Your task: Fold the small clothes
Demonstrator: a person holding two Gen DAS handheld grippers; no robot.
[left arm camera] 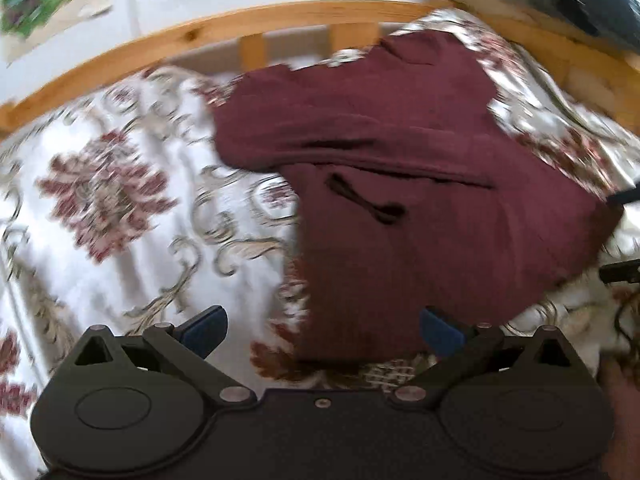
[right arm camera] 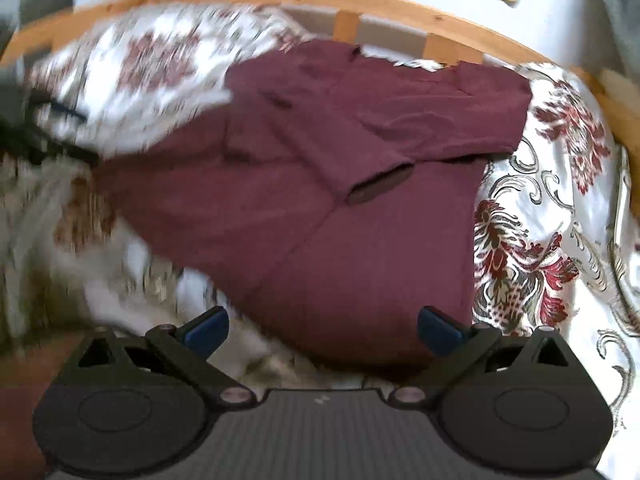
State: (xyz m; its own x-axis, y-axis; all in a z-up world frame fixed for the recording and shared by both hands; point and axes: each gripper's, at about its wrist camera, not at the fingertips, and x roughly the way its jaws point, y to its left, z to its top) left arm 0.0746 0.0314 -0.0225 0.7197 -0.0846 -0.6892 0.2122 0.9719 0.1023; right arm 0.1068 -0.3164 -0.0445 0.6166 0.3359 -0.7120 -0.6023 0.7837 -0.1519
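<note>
Your left gripper [left arm camera: 323,330] is spread wide, both blue fingertips [left arm camera: 206,328] well apart with nothing between them, hovering over the near hem of the maroon shirt [left arm camera: 400,200]. That shirt lies on the floral bedspread [left arm camera: 108,200], filling the view from 12 o'clock down to 5 o'clock, with 1 sleeve folded across its body and a dark loop of cord [left arm camera: 366,200] lying on the cloth near centre. The wooden bed rail [left arm camera: 200,36] arcs across at 11 o'clock.

Over on your right gripper [right arm camera: 323,330], same story: fingers splayed open, gripping nothing, the right fingertip [right arm camera: 440,330] over the shirt's bottom edge. From here the maroon shirt [right arm camera: 360,240] spreads from 10 o'clock to 1 o'clock, a sleeve cuff [right arm camera: 380,186] folded inward over the middle. Your other gripper shows as a dark, blurred shape at 9 o'clock, touching or just beside the shirt's edge; I cannot tell which.
</note>
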